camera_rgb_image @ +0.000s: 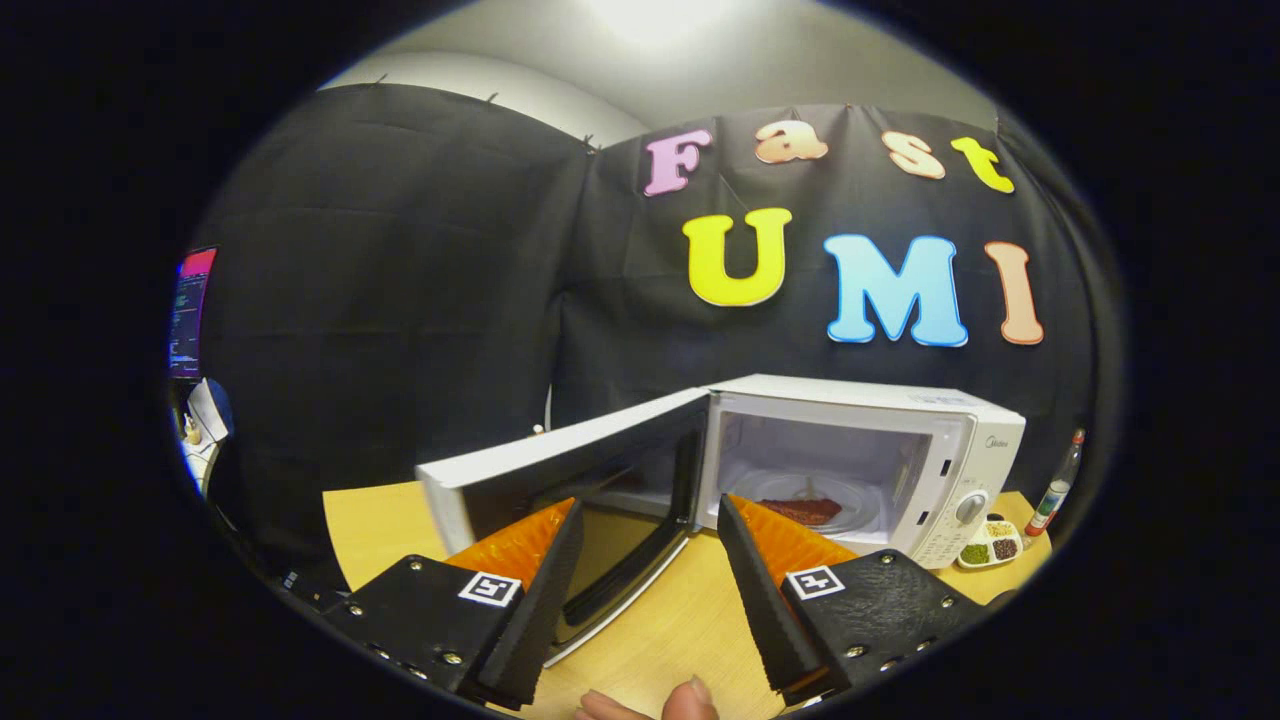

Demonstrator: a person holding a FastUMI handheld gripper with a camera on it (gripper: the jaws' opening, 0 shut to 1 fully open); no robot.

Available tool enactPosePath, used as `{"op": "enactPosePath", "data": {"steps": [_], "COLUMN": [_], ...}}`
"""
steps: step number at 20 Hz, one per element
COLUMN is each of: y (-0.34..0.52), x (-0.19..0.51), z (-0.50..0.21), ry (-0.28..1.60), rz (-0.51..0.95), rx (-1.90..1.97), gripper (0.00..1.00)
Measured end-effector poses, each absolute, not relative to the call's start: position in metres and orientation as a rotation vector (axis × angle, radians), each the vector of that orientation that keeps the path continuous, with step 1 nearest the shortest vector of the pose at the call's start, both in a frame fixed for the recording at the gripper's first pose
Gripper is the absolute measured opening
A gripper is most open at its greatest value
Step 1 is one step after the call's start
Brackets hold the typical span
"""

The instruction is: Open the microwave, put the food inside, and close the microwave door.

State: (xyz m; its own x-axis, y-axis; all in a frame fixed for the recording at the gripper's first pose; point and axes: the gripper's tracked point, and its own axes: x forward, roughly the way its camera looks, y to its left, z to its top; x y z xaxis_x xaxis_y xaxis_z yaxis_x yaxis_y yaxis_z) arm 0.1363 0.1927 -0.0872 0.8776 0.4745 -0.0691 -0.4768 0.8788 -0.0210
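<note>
Worktop (690,620): wooden, carries everything here.
Microwave (880,440): beyond the fingers, cavity exposed.
Door (560,480): swung wide, its free edge just ahead of the left finger.
Food (800,510): reddish piece on the turntable inside, beyond the right finger.
Gripper (650,520): fingers spread apart, holding nothing.
Step, judged: loading done; closing remains.
Next move: bring a finger behind the door's outer face and push it shut.

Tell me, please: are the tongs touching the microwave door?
Cannot tell. In the gripper view the open tongs hold nothing, and one finger overlaps the open microwave door, so no contact or gap shows plainly.
</note>
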Motion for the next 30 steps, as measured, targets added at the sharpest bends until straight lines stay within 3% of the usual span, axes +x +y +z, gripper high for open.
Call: {"op": "enactPosePath", "data": {"steps": [5,9,13,14,17,21,24,30], "y": [0.236,0.309,0.35,0.355,0.334,0.318,0.29,0.219], "x": [0.065,0.048,0.069,0.078,0.108,0.113,0.115,0.147], "z": [-0.061,-0.084,-0.131,-0.142,-0.157,-0.169,-0.167,-0.194], "ry": [-0.08,-0.024,0.127,0.149,0.154,0.197,0.151,0.232], "rz": [0.601,0.756,0.792,0.781,0.668,0.681,0.629,0.501], "rx": [-0.091,-0.075,-0.067,-0.073,-0.119,-0.036,-0.111,-0.107], "gripper": [0.81,0.76,0.15,0.05,0.05,0.01,0.01,0.01]}}
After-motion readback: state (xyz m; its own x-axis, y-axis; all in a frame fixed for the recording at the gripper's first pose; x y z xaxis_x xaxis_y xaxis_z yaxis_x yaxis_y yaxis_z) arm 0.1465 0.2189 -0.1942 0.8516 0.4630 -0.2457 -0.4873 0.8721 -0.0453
